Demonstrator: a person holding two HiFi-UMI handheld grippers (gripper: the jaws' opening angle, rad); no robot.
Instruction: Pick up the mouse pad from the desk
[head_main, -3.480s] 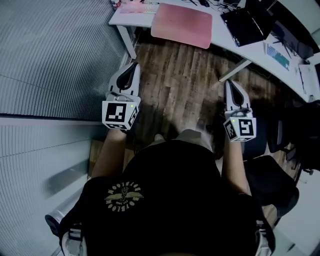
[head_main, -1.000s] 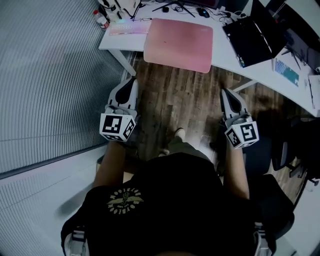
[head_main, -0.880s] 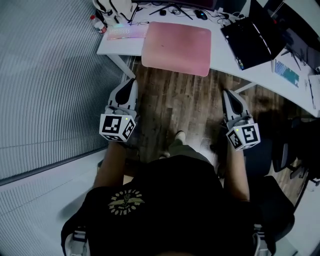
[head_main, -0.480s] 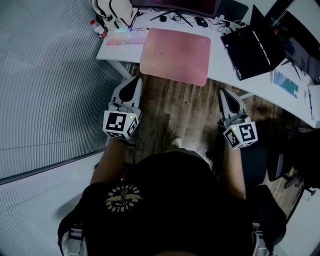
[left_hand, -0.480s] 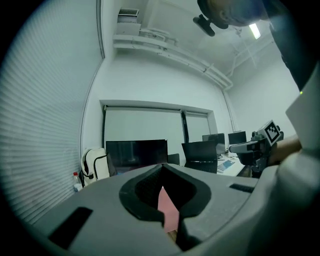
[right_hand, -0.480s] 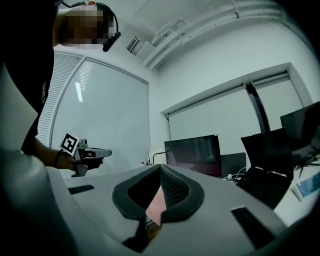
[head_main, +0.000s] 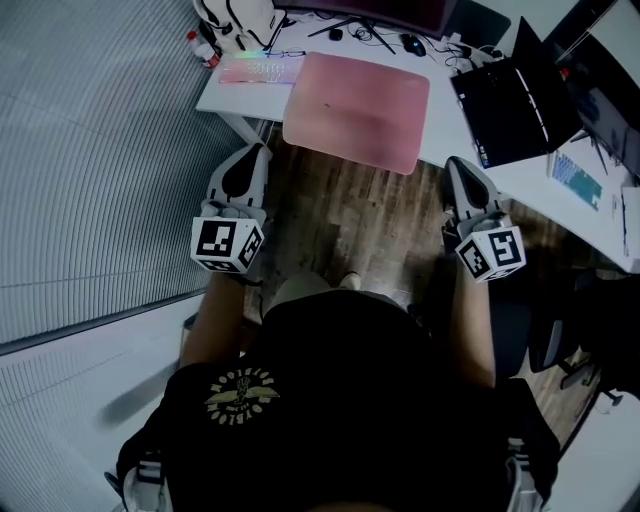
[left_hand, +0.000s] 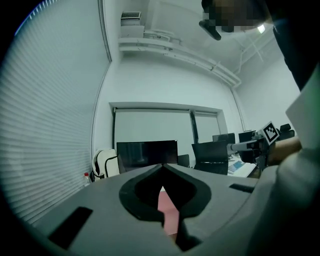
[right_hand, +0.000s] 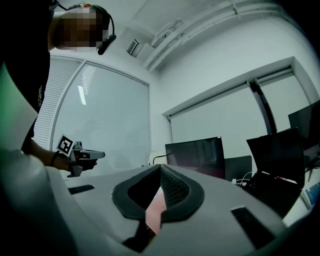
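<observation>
The pink mouse pad (head_main: 357, 108) lies flat on the white desk (head_main: 445, 120), its near edge hanging over the desk's front. My left gripper (head_main: 256, 151) is held over the wooden floor, just short of the pad's near left corner, jaws shut and empty. My right gripper (head_main: 453, 164) hovers near the pad's right corner, below the desk edge, also shut with nothing in it. In the left gripper view the jaws (left_hand: 162, 166) meet at the tip and a strip of the pad (left_hand: 168, 212) shows through the gap. The right gripper view shows its jaws (right_hand: 161, 167) shut the same way.
A lit keyboard (head_main: 262, 70) lies left of the pad, with a white pack (head_main: 238, 14) and a bottle (head_main: 201, 45) behind it. An open black laptop (head_main: 515, 100) sits to the right. A dark monitor (left_hand: 146, 155) stands at the back. An office chair (head_main: 560, 335) is at my right, a slatted wall (head_main: 90, 150) at my left.
I have stepped closer to the desk. Both grippers have moved forward toward its front edge and the pad. Their jaws have stayed shut.
</observation>
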